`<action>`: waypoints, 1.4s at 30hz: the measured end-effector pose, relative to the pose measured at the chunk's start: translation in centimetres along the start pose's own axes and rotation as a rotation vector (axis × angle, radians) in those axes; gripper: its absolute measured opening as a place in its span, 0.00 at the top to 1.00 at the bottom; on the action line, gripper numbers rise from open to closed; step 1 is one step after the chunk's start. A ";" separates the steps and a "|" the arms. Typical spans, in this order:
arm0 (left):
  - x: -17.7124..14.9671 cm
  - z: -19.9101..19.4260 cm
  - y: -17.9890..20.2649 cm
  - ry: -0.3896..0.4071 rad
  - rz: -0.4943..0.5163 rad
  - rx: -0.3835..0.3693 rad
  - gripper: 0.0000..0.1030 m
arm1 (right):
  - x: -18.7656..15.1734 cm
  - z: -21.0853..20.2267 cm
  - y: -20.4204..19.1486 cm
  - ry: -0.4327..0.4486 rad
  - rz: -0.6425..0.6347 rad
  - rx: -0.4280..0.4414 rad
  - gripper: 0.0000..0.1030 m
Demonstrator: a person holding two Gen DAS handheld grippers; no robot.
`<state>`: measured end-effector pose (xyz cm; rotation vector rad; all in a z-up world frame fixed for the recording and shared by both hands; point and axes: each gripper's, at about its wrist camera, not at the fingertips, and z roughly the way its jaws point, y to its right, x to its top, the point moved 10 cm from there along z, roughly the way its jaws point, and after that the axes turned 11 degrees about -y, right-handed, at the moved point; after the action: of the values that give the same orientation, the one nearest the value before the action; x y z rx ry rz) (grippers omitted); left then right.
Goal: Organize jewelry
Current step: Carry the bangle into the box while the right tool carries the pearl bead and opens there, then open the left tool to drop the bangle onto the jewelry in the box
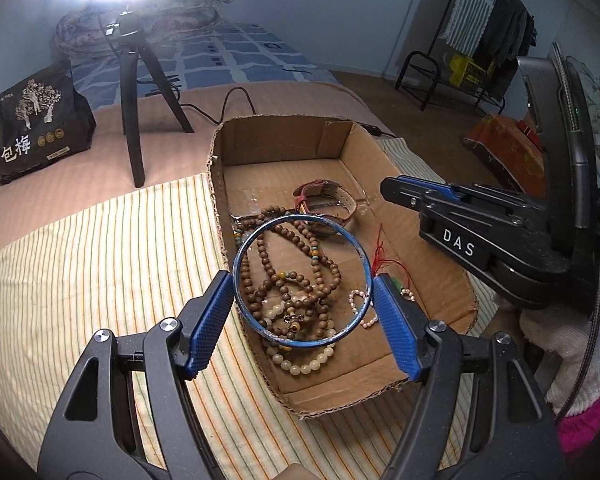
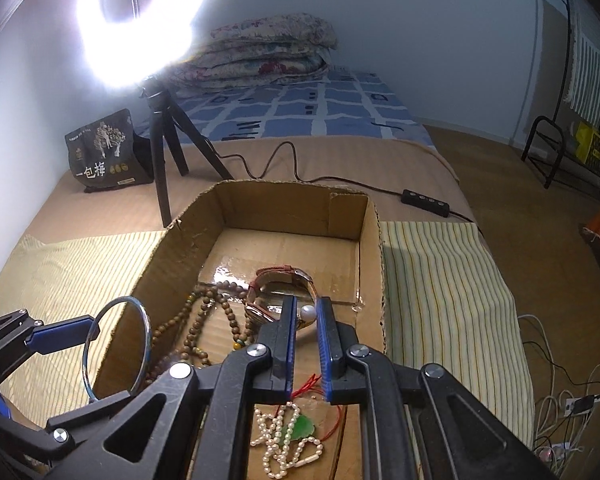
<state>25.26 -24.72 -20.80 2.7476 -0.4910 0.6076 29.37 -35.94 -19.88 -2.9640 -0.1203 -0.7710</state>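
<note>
My left gripper (image 1: 303,280) is shut on a blue bangle (image 1: 268,232) and holds it above the cardboard box (image 1: 416,240); the bangle also shows in the right wrist view (image 2: 118,350). In the box lie brown bead strands (image 1: 300,276), pale bead bracelets (image 1: 304,362), a leather-strap watch (image 1: 324,200), a pearl string (image 2: 284,440) and a green pendant on red cord (image 2: 302,426). My right gripper (image 2: 307,312) is shut on a single white pearl (image 2: 309,313) above the box; it also shows at right in the left wrist view (image 1: 396,188).
The box stands on a striped cloth (image 1: 100,264) on a bed. A black tripod with ring light (image 1: 132,92) and a black snack bag (image 1: 32,120) stand behind. A cable with switch (image 2: 426,202) runs past the box's far side.
</note>
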 end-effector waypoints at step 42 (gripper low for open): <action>-2.4 -11.7 -1.3 0.165 0.047 0.073 0.29 | -1.6 -11.0 -3.8 0.136 -0.031 -0.041 0.16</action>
<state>19.57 -18.88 -11.99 2.7297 -0.5049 0.8712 22.30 -33.25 -10.85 -2.9424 -0.1432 -0.9882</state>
